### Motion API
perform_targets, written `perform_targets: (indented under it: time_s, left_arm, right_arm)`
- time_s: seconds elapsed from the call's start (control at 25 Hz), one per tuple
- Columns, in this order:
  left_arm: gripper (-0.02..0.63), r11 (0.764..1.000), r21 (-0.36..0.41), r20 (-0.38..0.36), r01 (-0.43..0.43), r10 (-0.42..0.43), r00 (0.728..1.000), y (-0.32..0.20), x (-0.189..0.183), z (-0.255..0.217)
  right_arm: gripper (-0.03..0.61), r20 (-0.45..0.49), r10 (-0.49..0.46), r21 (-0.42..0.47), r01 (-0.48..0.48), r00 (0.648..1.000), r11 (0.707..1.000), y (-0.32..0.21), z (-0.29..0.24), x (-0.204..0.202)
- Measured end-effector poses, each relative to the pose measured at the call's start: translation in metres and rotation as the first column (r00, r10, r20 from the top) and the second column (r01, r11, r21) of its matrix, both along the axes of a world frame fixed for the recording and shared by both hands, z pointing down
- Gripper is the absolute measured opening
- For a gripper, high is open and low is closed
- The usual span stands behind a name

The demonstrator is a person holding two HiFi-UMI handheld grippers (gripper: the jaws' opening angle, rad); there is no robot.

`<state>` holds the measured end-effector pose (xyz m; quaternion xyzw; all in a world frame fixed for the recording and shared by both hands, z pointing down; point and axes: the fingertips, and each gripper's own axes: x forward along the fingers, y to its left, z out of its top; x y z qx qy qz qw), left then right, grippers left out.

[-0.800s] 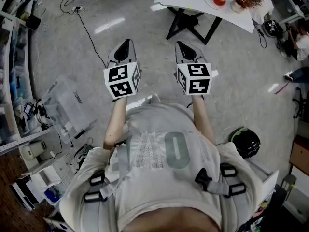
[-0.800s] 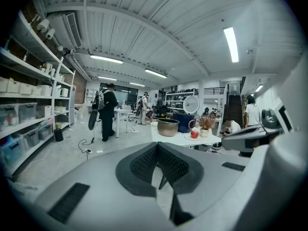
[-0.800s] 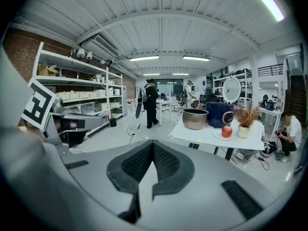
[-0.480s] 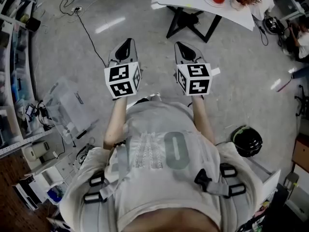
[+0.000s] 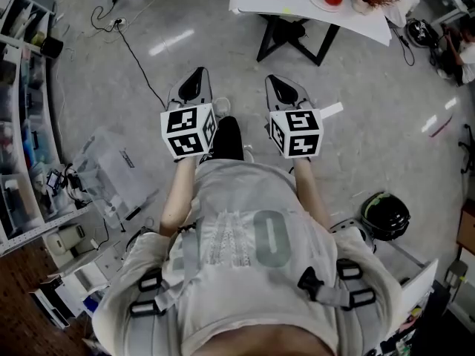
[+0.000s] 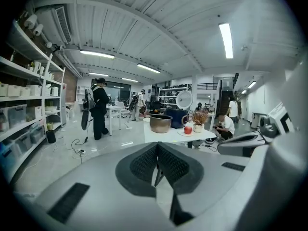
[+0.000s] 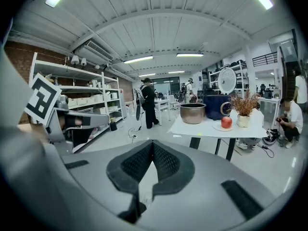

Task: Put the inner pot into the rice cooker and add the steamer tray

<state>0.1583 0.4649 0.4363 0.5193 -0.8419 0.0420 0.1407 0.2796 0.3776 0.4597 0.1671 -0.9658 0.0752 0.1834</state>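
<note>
- Inner pot (image 7: 193,113) stands upright, mouth up, at the left end of the white table (image 5: 297,6). The dark blue rice cooker (image 7: 216,107) is just beside it on its right.
- Your left gripper (image 5: 196,76) and right gripper (image 5: 279,86) are both closed tight with nothing between the jaws. You hold them side by side in front of your chest, over the floor (image 5: 148,73).
- The table lies well ahead of both grippers and a little to your right, so neither is near the pot.
- In the left gripper view the pot sits almost on the jaw line. In the right gripper view it sits to the right of that line.
- By the look of it your right gripper is slightly nearer. Walk up first, then open wide for the rim.
- A white disc (image 7: 226,81) rises behind the cooker. From here you cannot tell whether it is the steamer tray.
</note>
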Motion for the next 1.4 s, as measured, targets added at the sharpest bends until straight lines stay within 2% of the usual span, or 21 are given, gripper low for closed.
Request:
perform_targets:
  time_s: [0.12,0.32,0.48,0.6,0.76,0.96,1.16,1.4]
  left_arm:
    - [0.02,1.0,0.015,0.004,-0.026,0.026,1.0,-0.016,-0.01,-0.001]
    - [0.02,0.995,0.068,0.029,-0.069,0.067,0.997,-0.057,-0.037,-0.02]
    - [0.02,0.99,0.11,0.016,-0.087,0.086,0.996,-0.081,-0.053,-0.034]
    - [0.02,0.988,0.116,-0.004,-0.098,0.1,0.995,-0.098,-0.069,-0.026]
    - [0.021,0.983,0.13,-0.058,-0.127,0.135,0.989,-0.126,-0.091,-0.012]
    - [0.021,0.975,0.132,-0.033,-0.178,0.184,0.982,-0.177,-0.133,-0.013]
    - [0.021,0.964,0.136,-0.032,-0.227,0.233,0.972,-0.235,-0.186,-0.022]
    - [0.021,0.964,0.112,-0.053,-0.24,0.247,0.967,-0.303,-0.258,-0.031]
  right_arm:
    - [0.006,0.017,0.007,0.018,-0.007,1.0,1.0,-0.008,-0.003,-0.004]
    - [0.006,0.044,0.05,0.106,-0.054,0.998,0.993,-0.042,-0.021,-0.017]
    - [0.006,0.054,0.091,0.133,-0.098,0.994,0.986,-0.066,-0.032,-0.028]
    - [0.006,0.053,0.098,0.14,-0.104,0.994,0.985,-0.079,-0.026,-0.046]
    - [0.006,0.03,0.088,0.146,-0.092,0.996,0.985,-0.097,-0.015,-0.076]
    - [0.006,0.022,0.095,0.165,-0.097,0.995,0.981,-0.138,-0.015,-0.128]
    - [0.006,0.016,0.14,0.172,-0.14,0.99,0.975,-0.193,-0.026,-0.18]
    - [0.006,-0.001,0.198,0.161,-0.195,0.98,0.968,-0.262,-0.04,-0.243]
